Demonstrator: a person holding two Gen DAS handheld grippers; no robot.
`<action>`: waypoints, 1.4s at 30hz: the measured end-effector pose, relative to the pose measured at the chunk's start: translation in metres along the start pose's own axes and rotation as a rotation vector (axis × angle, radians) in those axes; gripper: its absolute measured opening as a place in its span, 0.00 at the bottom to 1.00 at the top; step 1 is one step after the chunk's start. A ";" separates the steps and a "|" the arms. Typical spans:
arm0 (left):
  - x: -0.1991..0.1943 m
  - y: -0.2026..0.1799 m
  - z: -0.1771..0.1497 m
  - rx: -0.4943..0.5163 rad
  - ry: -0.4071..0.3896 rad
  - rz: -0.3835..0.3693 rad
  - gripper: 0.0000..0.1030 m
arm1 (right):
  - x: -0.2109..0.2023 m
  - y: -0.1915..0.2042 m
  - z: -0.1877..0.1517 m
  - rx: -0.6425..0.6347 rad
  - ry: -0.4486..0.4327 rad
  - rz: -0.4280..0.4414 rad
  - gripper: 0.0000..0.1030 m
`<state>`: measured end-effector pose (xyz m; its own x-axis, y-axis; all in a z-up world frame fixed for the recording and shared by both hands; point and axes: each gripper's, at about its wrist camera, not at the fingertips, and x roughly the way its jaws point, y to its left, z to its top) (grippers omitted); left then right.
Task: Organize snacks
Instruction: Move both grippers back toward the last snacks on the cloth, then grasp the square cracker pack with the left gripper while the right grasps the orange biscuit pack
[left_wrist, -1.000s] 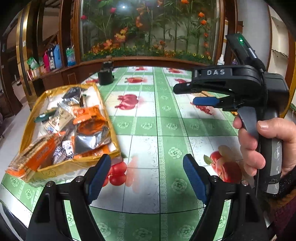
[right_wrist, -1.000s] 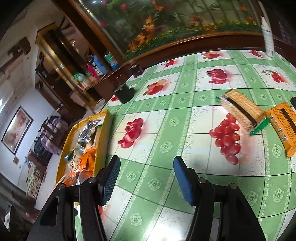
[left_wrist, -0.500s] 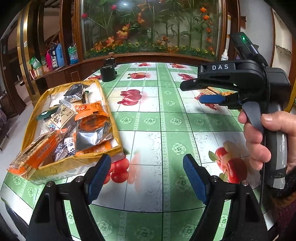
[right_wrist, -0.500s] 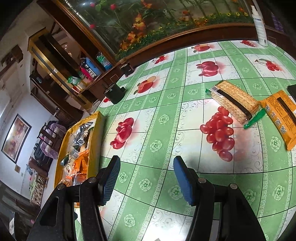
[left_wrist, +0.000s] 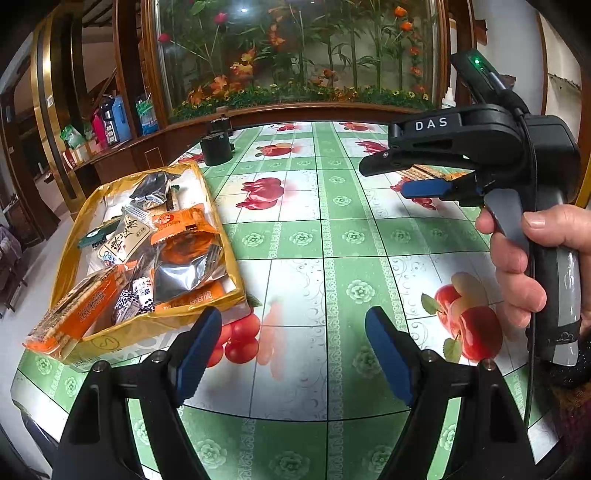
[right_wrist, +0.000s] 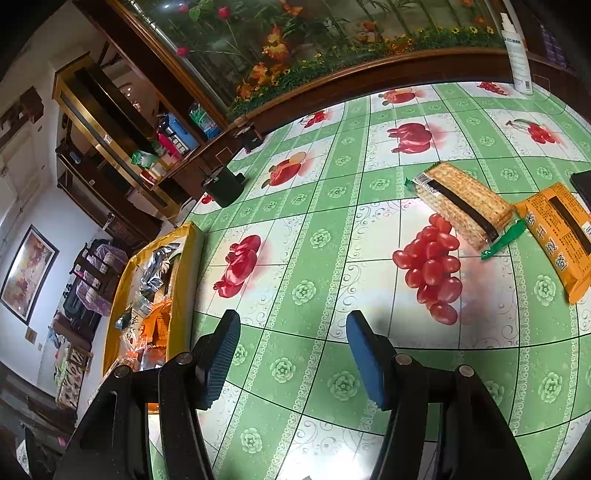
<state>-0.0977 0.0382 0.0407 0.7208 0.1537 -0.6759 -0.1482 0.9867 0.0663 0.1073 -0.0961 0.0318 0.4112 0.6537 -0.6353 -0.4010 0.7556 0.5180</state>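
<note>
The left gripper (left_wrist: 293, 354) has its two blue pads spread apart, and nothing is between them; under the gap there is only the tablecloth (left_wrist: 332, 236) with its green squares and printed fruit. The right gripper (right_wrist: 291, 360) is also spread and empty, and it hangs above a bare part of the same cloth. In the left wrist view a hand (left_wrist: 532, 266) holds the handle of this right gripper at the right side of the picture.

Just to the left of the left gripper stands the yellow tray (left_wrist: 122, 332), near the table edge. It is already quite full: an orange snack packet (left_wrist: 184, 236), a silver foil packet (left_wrist: 181, 273), some small white and blue wrapped pieces and a long packet of crackers (left_wrist: 70, 314) that sticks out over the near corner of the tray.

On the other side of the table, well apart from the tray, two things are not yet collected. The cracker pack with green ends (right_wrist: 461, 205) lies flat on the cloth, and the orange pack (right_wrist: 561, 236) lies just beside it, perhaps touching its green end.

I judge that most of the work is done and these two packs are left. The right gripper is nearer to them, so it probably should take one first.
</note>
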 end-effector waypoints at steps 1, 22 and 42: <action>0.000 0.000 0.000 0.004 0.002 0.001 0.77 | 0.000 0.000 0.000 0.000 -0.001 -0.003 0.62; 0.005 -0.001 0.001 0.016 0.030 0.009 0.77 | 0.000 -0.011 0.005 -0.044 -0.037 -0.113 0.62; -0.002 0.007 -0.001 -0.019 -0.015 -0.046 0.77 | 0.002 -0.029 0.043 0.022 0.022 -0.104 0.63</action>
<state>-0.1005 0.0443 0.0416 0.7372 0.1093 -0.6668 -0.1276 0.9916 0.0216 0.1546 -0.1144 0.0399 0.4318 0.5707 -0.6984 -0.3385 0.8203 0.4610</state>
